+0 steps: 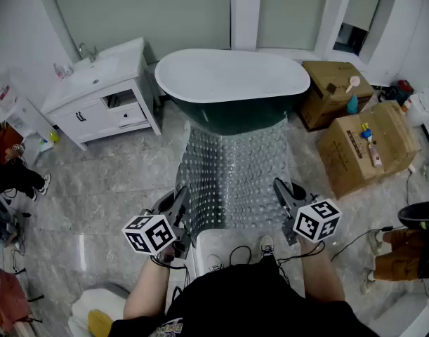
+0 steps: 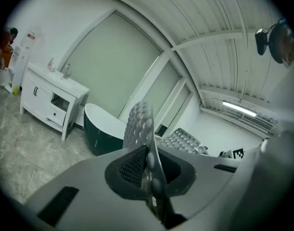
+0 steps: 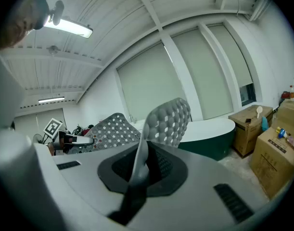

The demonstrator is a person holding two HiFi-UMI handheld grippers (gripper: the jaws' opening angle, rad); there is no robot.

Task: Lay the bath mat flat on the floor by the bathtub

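Observation:
A grey, bubbled bath mat [image 1: 235,174] with small holes is held up in front of me, stretched between both grippers and reaching toward the dark green bathtub [image 1: 232,83]. My left gripper [image 1: 180,203] is shut on the mat's near left corner; the mat [image 2: 139,124] rises out of its jaws. My right gripper [image 1: 281,194] is shut on the near right corner, where the mat [image 3: 168,119] curls up from the jaws. The far end of the mat hangs down near the tub's base.
A white vanity with sink [image 1: 102,93] stands left of the tub. Cardboard boxes [image 1: 365,142] with small items sit at the right. A person's legs [image 1: 404,248] show at the right edge, another person [image 1: 14,174] at the left. A cable [image 1: 354,241] lies on the marble floor.

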